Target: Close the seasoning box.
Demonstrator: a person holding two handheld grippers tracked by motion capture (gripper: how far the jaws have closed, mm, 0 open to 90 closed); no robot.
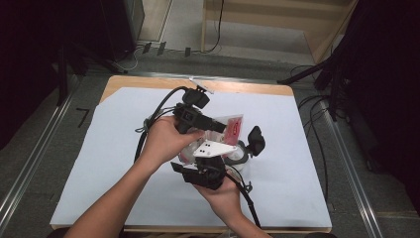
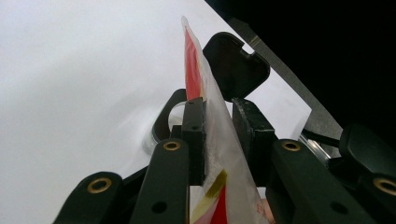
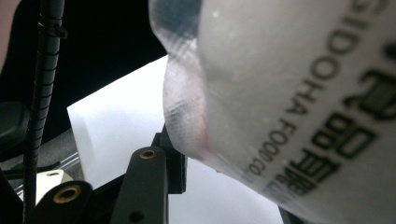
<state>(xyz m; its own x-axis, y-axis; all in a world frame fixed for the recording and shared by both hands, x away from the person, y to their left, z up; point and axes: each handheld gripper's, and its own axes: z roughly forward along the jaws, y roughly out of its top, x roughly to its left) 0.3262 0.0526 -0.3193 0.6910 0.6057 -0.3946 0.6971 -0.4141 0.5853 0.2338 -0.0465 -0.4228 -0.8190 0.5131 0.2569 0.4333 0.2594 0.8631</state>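
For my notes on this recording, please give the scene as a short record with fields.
surface: table under a white sheet
held thing: clear food pouch with red print
left gripper: shut on the pouch's edge
right gripper: near the pouch; grip unclear
other thing: clear container with open black flip lid, beside the pouch
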